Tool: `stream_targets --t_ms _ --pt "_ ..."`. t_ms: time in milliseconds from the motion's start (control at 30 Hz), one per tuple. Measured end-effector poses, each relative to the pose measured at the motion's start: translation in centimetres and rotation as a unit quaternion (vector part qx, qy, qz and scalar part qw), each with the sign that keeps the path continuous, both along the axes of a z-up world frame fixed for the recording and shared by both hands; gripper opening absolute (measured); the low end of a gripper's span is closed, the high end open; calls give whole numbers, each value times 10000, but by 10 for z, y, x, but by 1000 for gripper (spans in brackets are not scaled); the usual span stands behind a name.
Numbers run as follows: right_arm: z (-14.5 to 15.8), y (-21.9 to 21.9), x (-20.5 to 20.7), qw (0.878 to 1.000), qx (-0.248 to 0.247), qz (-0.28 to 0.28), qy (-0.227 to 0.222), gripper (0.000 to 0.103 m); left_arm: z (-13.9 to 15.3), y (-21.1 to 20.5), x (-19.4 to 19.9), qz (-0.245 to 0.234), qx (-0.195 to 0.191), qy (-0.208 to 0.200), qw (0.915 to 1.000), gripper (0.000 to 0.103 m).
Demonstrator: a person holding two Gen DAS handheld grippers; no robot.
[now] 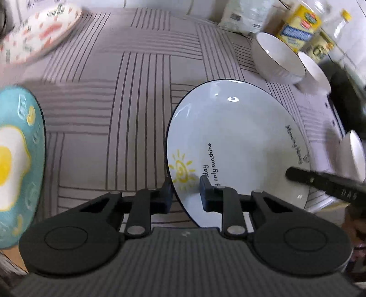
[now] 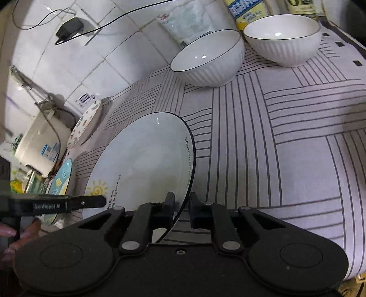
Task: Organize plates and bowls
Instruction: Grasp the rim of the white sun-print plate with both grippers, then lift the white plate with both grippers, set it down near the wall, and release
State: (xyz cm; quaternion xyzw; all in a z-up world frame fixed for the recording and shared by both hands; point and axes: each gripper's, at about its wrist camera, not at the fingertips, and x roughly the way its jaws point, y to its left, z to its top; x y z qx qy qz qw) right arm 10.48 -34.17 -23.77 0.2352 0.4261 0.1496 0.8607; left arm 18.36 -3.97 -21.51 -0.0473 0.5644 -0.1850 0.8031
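A white sun-print plate (image 1: pixel 238 141) with a dark rim is held between both grippers above the striped cloth. My left gripper (image 1: pixel 185 194) straddles its near-left rim, jaws close around the edge. My right gripper (image 2: pixel 181 210) clamps the opposite rim (image 2: pixel 185 205); the plate also shows in the right wrist view (image 2: pixel 141 164). A teal egg-print plate (image 1: pixel 18 164) lies at the left, also in the right wrist view (image 2: pixel 60 180). A floral plate (image 1: pixel 39 32) sits far left. Two white ribbed bowls (image 2: pixel 210 59) (image 2: pixel 283 36) stand at the back.
A striped tablecloth (image 2: pixel 286 137) covers the table. Yellow-labelled bottles (image 1: pixel 297 27) and a white bag (image 1: pixel 244 16) stand by the tiled wall. A white appliance (image 2: pixel 41 144) and a charger with a cable (image 2: pixel 68 28) are at the left. Another white bowl (image 1: pixel 354 155) is at the right edge.
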Motion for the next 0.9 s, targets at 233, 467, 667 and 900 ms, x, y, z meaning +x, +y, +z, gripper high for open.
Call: stream_targets --t_ms 233,467,667,900 --pt "7 0 15 9994 -123 322 105 18 8 -7 7 -137 209 -119 9996 23" --pt "16 12 43 9955 -242 907 -92 21 28 2 21 -150 572 -408 9974 24" --pt "30 28 77 9887 -362 1391 -426 23 44 22 54 145 555 -555 9968 24" --pt "43 46 124 9848 -424 1525 -719 24 57 32 112 238 653 -672 9953 24"
